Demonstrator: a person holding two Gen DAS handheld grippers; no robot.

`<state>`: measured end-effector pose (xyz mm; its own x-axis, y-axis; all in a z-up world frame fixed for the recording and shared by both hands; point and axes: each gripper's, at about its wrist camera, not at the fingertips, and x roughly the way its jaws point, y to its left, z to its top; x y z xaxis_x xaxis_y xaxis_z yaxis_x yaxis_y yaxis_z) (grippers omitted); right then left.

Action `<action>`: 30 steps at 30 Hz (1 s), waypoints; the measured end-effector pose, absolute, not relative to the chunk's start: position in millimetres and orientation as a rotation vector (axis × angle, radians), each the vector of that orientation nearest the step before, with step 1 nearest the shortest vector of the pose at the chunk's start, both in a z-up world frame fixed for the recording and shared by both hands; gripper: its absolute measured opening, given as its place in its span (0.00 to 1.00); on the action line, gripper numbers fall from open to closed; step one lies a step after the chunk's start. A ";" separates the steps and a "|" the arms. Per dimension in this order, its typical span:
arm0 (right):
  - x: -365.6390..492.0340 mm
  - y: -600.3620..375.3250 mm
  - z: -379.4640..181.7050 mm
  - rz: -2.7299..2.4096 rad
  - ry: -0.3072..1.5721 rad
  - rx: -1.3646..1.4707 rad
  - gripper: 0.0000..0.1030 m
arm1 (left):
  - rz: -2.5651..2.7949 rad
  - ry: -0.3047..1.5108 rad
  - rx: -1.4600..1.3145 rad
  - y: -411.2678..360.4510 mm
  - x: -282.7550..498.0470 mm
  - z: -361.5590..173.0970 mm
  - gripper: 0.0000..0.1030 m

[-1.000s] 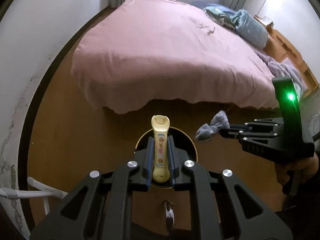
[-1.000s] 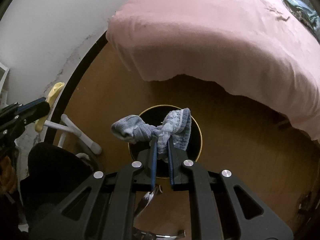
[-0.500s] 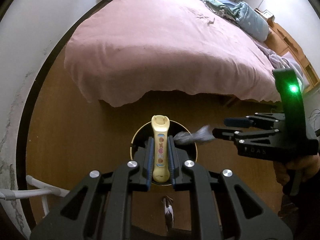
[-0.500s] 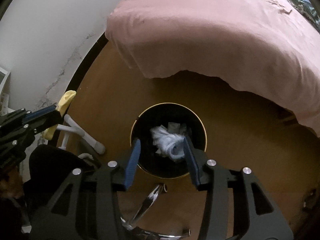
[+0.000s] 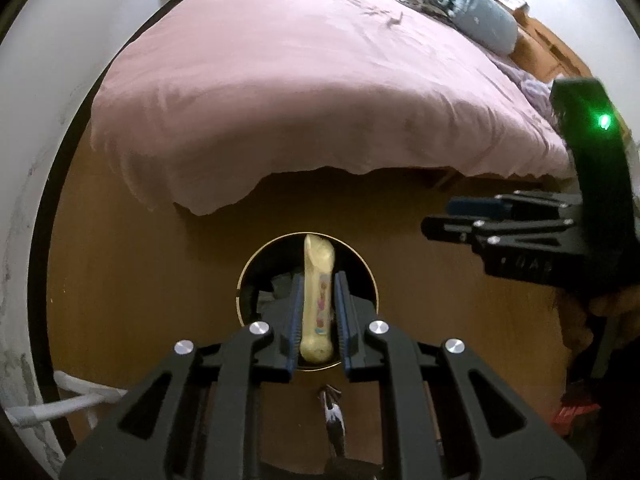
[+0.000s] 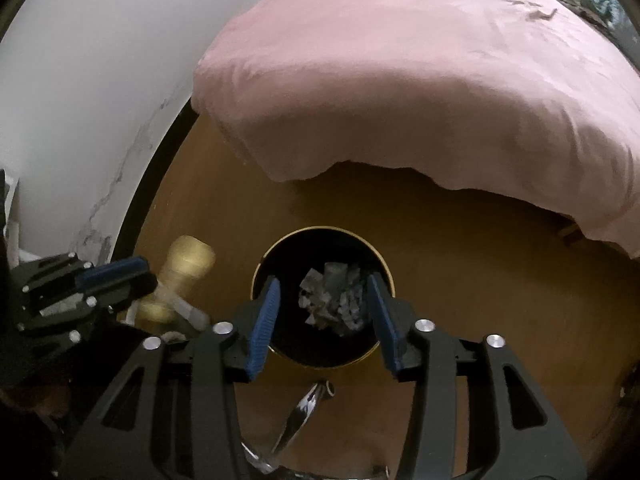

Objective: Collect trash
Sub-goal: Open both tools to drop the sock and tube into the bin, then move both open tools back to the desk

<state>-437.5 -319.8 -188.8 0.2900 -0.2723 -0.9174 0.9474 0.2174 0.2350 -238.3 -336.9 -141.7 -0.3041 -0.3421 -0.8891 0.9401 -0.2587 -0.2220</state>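
Observation:
A black round bin point(image 5: 248, 276) with a gold rim stands on the wooden floor in front of the bed. My left gripper point(image 5: 318, 280) is shut on a pale yellow plastic stick point(image 5: 318, 300) with stickers, held above the bin's mouth. In the right wrist view my right gripper point(image 6: 324, 280) is open over the bin point(image 6: 320, 229), with nothing between its fingers. A crumpled grey cloth point(image 6: 332, 300) lies inside the bin. The left gripper point(image 6: 144, 274) shows at the left with the yellow stick point(image 6: 188, 260). The right gripper point(image 5: 440, 216) shows at the right of the left wrist view.
A bed with a pink cover point(image 5: 320, 80) overhangs the floor just behind the bin, with pillows point(image 5: 480, 24) at its far end. A white wall and dark skirting run along the left. A white tube frame point(image 5: 60, 404) and a shiny small object point(image 6: 304, 404) lie on the floor nearby.
My right gripper opened and the grey cloth dropped from it into the bin. The left gripper, still holding the yellow stick, moved closer over the bin.

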 end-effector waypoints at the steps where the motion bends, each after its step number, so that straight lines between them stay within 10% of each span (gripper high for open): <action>1: -440.3 -319.7 -185.0 -1.023 0.867 0.972 0.50 | -1.711 0.978 0.914 -336.8 -238.3 -139.0 0.60; 3: -442.8 -320.0 -178.9 -1.033 0.859 0.962 0.50 | -1.702 0.937 0.877 -332.9 -235.3 -131.2 0.81; 13: -377.2 -311.0 -115.3 -0.950 0.820 0.794 0.50 | -1.533 0.851 0.703 -265.0 -149.8 -40.4 0.88; 30: 66.3 -174.9 -17.3 -0.092 0.857 0.340 0.53 | -0.669 0.823 0.270 21.2 202.2 47.4 0.93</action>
<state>66.3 -174.9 -17.3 0.6544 0.0561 -0.7541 0.2149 0.9423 0.2566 202.2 21.2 47.4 0.4917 -0.4423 -0.7501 0.6435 0.7649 -0.0291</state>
